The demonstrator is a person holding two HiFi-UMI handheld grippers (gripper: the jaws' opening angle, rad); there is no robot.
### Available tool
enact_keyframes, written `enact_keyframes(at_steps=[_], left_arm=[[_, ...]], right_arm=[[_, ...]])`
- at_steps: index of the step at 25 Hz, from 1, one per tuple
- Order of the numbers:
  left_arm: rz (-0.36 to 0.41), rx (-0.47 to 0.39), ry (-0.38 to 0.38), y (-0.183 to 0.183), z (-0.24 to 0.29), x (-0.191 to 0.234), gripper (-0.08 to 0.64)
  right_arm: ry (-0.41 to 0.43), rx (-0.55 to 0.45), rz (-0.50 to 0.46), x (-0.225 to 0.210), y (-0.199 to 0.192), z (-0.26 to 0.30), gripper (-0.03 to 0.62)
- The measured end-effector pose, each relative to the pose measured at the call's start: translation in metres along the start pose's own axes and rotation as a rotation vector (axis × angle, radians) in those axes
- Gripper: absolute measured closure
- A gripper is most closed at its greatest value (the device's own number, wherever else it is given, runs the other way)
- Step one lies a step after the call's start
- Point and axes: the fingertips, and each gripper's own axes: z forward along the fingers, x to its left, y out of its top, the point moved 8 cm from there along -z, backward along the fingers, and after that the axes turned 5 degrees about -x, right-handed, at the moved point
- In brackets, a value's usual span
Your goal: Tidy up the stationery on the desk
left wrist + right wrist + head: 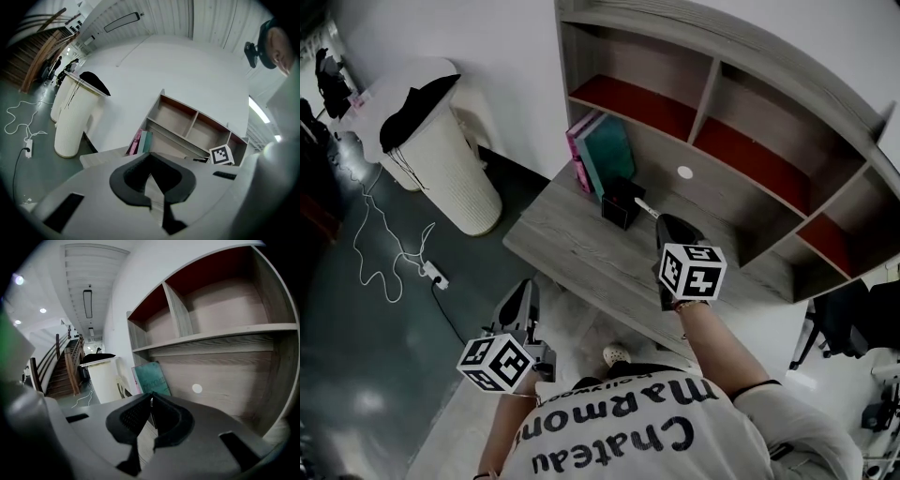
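A black pen holder (621, 202) stands on the grey wooden desk (572, 253), in front of pink and teal books (602, 155) that lean against the shelf unit. My right gripper (660, 221) hovers just right of the holder, shut on a thin white pen (644, 207) whose tip points toward the holder. In the right gripper view the gripper (151, 400) has its jaws nearly together on a sliver of white, with the teal book (153, 377) behind them. My left gripper (523, 292) hangs low, off the desk's front left edge. Its jaws (150, 158) meet at the tips and hold nothing.
A grey shelf unit (741, 141) with red-lined compartments sits along the back of the desk, a white round dot (685, 172) on its back panel. A tall white ribbed bin (445, 164) stands on the floor at the left, with a power strip and cable (435, 275) nearby.
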Motion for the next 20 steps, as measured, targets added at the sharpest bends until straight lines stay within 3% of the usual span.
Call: enact_keyframes(at_steps=[8,13,20], left_arm=[[-0.011,0.026,0.058,-0.007,0.012,0.008,0.545],[-0.020,0.035,0.097,-0.012,0.009,0.013,0.545],[-0.018,0.031,0.149,-0.011,-0.002,0.020,0.545]], right_arm=[[0.022,0.062,0.009,-0.010,-0.014,0.033,0.566],[0.029,0.064,-0.078,-0.009,-0.014,0.046,0.566],[0.050,0.097,-0.083,-0.004,-0.022,0.064,0.566]])
